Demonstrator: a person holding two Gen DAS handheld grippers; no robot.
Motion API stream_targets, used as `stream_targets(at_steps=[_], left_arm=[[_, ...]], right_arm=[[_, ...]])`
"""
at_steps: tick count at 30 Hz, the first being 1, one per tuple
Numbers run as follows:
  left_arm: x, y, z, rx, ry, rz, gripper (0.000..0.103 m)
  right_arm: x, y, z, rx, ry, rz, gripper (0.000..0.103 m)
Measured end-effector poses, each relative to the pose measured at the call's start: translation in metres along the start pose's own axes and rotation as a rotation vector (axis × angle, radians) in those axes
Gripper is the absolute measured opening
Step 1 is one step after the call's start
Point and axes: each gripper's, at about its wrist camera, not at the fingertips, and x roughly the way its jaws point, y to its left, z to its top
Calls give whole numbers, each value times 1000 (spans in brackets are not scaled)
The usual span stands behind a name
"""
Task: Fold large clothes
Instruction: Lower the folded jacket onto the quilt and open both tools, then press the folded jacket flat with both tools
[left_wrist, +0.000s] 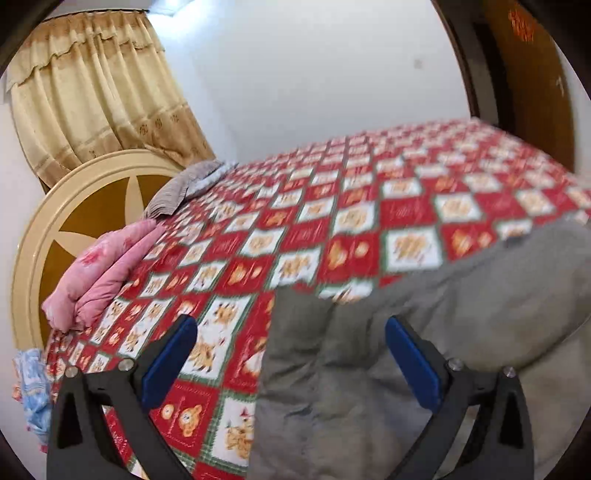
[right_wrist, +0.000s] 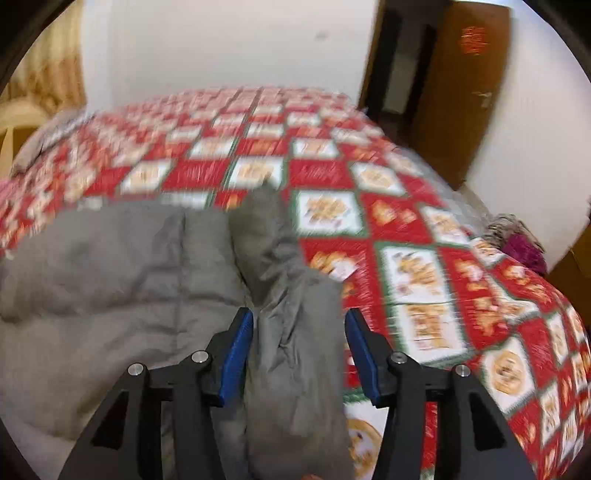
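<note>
Both tools spread: left tool (left_wrist: 291, 354) and right tool (right_wrist: 299, 350) straddle grey jacket (right_wrist: 122, 266) on bed (right_wrist: 417, 266), not pinching.

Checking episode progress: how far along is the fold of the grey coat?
Early. Done: the grey padded coat lies on the patterned bedspread. In hand: nothing gripped; the right gripper is open astride a sleeve, and the left gripper is open over the coat's edge. Left: the coat looks rumpled, with no neat fold visible.
</note>
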Motion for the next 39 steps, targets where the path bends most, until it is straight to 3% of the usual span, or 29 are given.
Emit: stream_targets(at_steps=[3, 7, 11, 15, 24, 39], left_arm=[[5, -17, 5, -32, 32, -61, 103], [26, -53, 3, 27, 45, -2, 103], [33, -71, 2, 66, 25, 13, 103], [48, -85, -5, 84, 63, -22, 103], [73, -98, -13, 66, 155, -68, 103], [80, -99, -16, 58, 175, -83, 103]], right_arm=[[-42, 18, 16, 16, -104, 54, 53], [-52, 69, 22, -38, -150, 274, 53], [-5, 103, 6, -133, -69, 221, 53], [29, 88, -17, -95, -26, 198, 53], [47, 78, -28, -71, -8, 210, 53], [60, 87, -31, -104, 24, 174, 53]])
